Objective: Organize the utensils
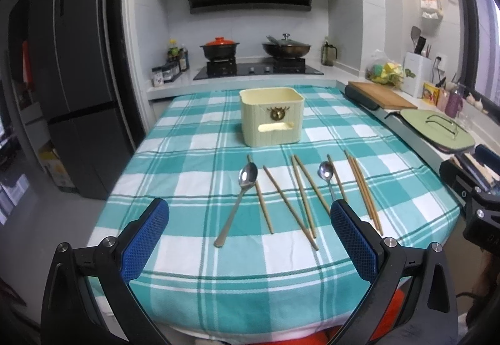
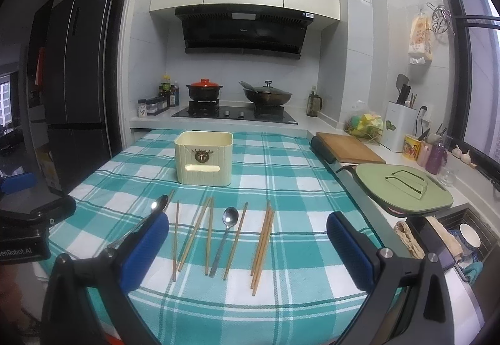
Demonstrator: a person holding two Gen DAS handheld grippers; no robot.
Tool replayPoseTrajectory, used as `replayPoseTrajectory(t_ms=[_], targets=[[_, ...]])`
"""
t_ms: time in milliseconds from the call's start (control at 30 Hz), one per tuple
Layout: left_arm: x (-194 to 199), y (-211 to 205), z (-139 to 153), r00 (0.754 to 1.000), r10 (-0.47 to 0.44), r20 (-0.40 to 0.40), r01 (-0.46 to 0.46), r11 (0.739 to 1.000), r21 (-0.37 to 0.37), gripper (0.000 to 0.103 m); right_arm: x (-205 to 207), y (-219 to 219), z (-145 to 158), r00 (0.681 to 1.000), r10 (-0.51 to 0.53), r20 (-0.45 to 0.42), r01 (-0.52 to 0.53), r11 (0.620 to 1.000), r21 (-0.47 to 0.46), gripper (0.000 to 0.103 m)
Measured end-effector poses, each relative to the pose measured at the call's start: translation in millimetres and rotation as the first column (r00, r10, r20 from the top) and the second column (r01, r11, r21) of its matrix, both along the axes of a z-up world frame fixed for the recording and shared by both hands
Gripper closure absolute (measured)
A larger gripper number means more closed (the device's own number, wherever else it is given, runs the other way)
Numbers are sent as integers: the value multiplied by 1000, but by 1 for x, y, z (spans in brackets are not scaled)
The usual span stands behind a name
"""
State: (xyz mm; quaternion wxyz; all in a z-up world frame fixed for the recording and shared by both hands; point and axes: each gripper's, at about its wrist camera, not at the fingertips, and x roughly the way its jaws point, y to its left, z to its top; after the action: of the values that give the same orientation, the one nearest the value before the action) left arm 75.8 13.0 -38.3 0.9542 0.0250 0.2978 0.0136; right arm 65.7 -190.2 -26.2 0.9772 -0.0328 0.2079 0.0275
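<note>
Left gripper (image 1: 247,221): jaws spread wide, blue pads (image 1: 142,243) empty, hovering above near edge of table. Right gripper (image 2: 247,229): likewise wide apart, nothing held, above near edge.

On teal-and-white checked tablecloth (image 1: 187,138): cream holder box (image 1: 271,116), open-topped, upright, toward far side of table, slot and brown emblem on near face. Contents not visible.

Nearer than box, well apart from it, utensils lying flat in loose row:
- large spoon (image 1: 240,198), leftmost, bowl toward box, handle angled toward near-left.
- single chopstick (image 1: 261,196) just beside it, passing behind spoon bowl.
- crossed chopsticks (image 1: 300,198) in middle, several overlapping in a narrow V.
- small spoon (image 1: 326,174), right of middle, bowl toward box, handle partly hidden behind left gripper's right pad in left wrist view.
- one chopstick (image 2: 236,240) just right of small spoon, near parallel.
- chopstick bundle (image 2: 262,246) rightmost, sticks touching side by side.
</note>
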Motion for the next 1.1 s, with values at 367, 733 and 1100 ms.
replayPoseTrajectory(t_ms=[367, 733, 1100], targets=[[29, 13, -29, 996, -38, -85, 36, 999, -24, 0, 32, -18, -15, 997, -72, -36, 71, 997, -29, 0], [55, 23, -37, 993, -58, -106, 56, 998, -20, 0, 61, -32, -44, 983, -62, -174, 59, 998, -23, 0], [65, 42, -50, 989, -26, -143, 17, 998, -66, 0, 71, -32, -56, 976, -28, -216, 20, 999, -38, 0]])
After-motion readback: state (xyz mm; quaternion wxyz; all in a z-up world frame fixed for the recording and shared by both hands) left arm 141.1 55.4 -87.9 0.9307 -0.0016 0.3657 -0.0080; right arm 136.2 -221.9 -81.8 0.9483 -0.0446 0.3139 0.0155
